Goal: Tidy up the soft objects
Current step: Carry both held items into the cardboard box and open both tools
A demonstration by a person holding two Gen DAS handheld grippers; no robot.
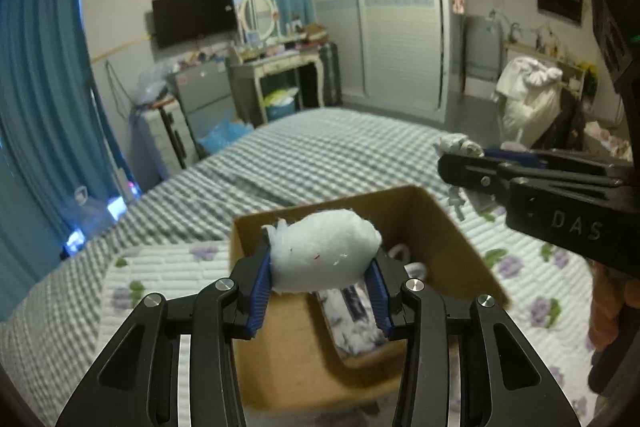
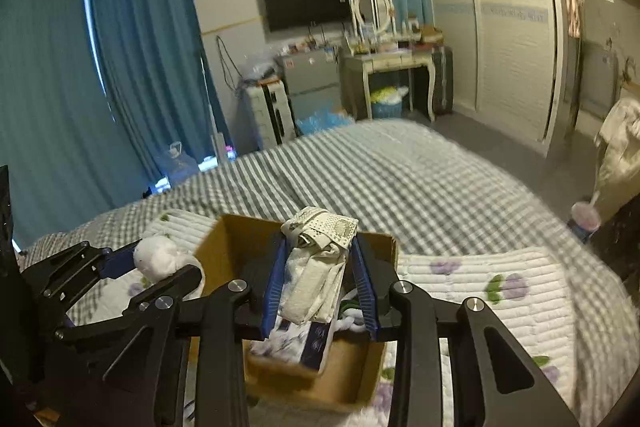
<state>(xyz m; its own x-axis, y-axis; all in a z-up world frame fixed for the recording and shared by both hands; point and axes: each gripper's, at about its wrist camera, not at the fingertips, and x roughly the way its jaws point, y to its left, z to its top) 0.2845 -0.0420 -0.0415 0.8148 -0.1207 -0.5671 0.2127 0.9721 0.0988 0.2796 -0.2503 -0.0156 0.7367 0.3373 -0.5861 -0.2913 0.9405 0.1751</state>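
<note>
My left gripper [image 1: 320, 277] is shut on a white fluffy ball [image 1: 324, 253] and holds it above the open cardboard box [image 1: 452, 243] on the bed. My right gripper [image 2: 320, 267] is shut on a rolled white sock bundle [image 2: 316, 259] and holds it over the same box [image 2: 224, 247]. Patterned soft items [image 1: 352, 319] lie inside the box. The right gripper shows at the right of the left wrist view [image 1: 472, 163]. The left gripper with its ball shows at the left of the right wrist view [image 2: 160, 259].
The box sits on a white quilted pad with purple flowers [image 2: 500, 291] laid over a grey checked bedspread [image 1: 304, 159]. Beyond the bed stand a dressing table [image 1: 276, 67], a wardrobe [image 1: 396, 11] and blue curtains [image 1: 36, 87].
</note>
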